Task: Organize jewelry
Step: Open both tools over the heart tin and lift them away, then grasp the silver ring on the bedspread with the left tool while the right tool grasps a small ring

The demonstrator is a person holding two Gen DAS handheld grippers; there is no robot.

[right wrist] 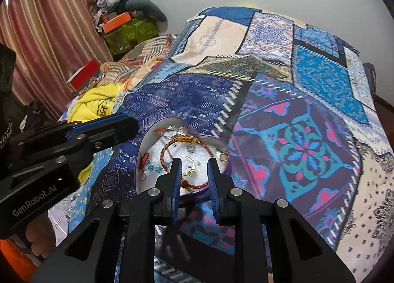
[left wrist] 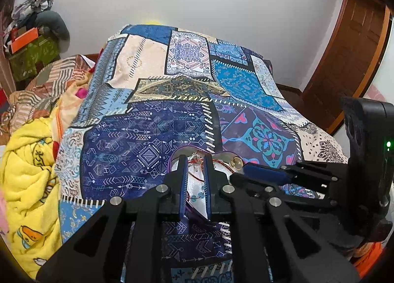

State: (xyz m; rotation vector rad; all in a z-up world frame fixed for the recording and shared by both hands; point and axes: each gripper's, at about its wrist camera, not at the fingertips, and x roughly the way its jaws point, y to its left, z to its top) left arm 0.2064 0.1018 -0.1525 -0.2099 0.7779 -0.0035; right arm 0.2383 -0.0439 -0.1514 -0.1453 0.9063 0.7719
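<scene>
Both tongs parted, empty — left tongs (left wrist: 194,159) and right tongs (right wrist: 194,164) over tray (right wrist: 142,150); tangled bracelets (right wrist: 170,150) may snag, lift together.

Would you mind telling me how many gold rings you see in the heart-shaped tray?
2: a ring at the tray's right rim, and a hoop near its middle between the right tongs. Others may be hidden.

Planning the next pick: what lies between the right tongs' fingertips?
In the right wrist view, the right tongs stand open over the heart-shaped tray; a gold hoop on its white floor lies between them.
</scene>
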